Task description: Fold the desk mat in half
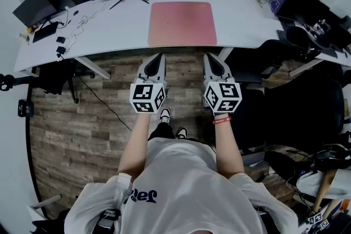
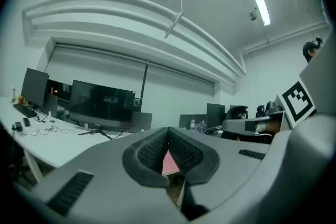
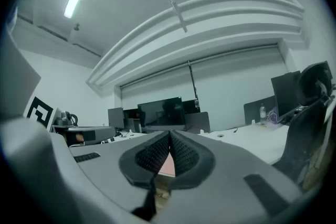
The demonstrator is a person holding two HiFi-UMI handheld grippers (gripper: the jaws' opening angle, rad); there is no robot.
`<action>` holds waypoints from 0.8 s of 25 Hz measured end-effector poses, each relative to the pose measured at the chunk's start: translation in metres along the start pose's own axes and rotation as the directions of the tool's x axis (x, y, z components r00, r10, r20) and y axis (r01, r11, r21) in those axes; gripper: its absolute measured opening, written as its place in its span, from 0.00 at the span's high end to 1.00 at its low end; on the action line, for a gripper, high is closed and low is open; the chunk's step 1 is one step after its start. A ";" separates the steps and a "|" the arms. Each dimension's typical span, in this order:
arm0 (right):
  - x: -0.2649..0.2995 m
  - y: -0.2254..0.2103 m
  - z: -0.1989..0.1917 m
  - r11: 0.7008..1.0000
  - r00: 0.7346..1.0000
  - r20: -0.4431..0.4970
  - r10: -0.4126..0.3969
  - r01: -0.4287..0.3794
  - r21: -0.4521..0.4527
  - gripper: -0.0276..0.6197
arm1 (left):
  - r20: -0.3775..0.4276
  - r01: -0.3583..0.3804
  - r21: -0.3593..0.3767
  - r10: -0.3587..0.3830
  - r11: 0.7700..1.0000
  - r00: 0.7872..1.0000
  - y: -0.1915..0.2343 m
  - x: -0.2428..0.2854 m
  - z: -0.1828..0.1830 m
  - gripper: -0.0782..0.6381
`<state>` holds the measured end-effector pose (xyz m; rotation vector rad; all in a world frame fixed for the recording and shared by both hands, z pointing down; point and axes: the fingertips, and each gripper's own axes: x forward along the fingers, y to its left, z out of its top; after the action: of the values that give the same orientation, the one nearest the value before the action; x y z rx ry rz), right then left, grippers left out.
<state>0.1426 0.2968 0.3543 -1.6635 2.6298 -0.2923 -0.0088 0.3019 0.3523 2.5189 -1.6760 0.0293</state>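
A flat, pink rectangular desk mat (image 1: 182, 23) is shown lying unfolded on the long, white curved counter (image 1: 109, 27), close to its near edge and roughly at its middle. The left gripper (image 1: 159, 56) and the right gripper (image 1: 210, 57) are held level and side by side above the brown wood-plank floor (image 1: 82, 134), just short of the counter's edge and apart from the mat. Each is pointed toward the mat's near side.

In the left gripper view, the jaws of the left gripper (image 2: 168, 131) are seen pressed together at their tips with nothing gripped. Only a sliver of the desk mat (image 2: 170, 164) is visible through the gap behind the tips. The same is shown in the right gripper view: the right gripper (image 3: 170, 137) is closed and empty, with the desk mat (image 3: 167, 164) glimpsed beyond.

A wide dark monitor (image 2: 102, 105) is set at the back of the counter. A black office chair (image 1: 307, 112) is placed to the right of the person, and a red wristband (image 1: 221, 120) is worn on the right wrist.
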 end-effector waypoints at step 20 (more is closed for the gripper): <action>0.147 -0.029 -0.041 0.995 0.995 -0.102 0.010 0.000 0.103 0.87 | -0.095 -0.009 -0.112 -0.002 0.994 0.995 0.090 0.115 -0.050 0.82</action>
<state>0.0997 0.1587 0.4120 -1.6527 2.6392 -0.5170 -0.0447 0.1676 0.4189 2.3940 -1.5996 0.0527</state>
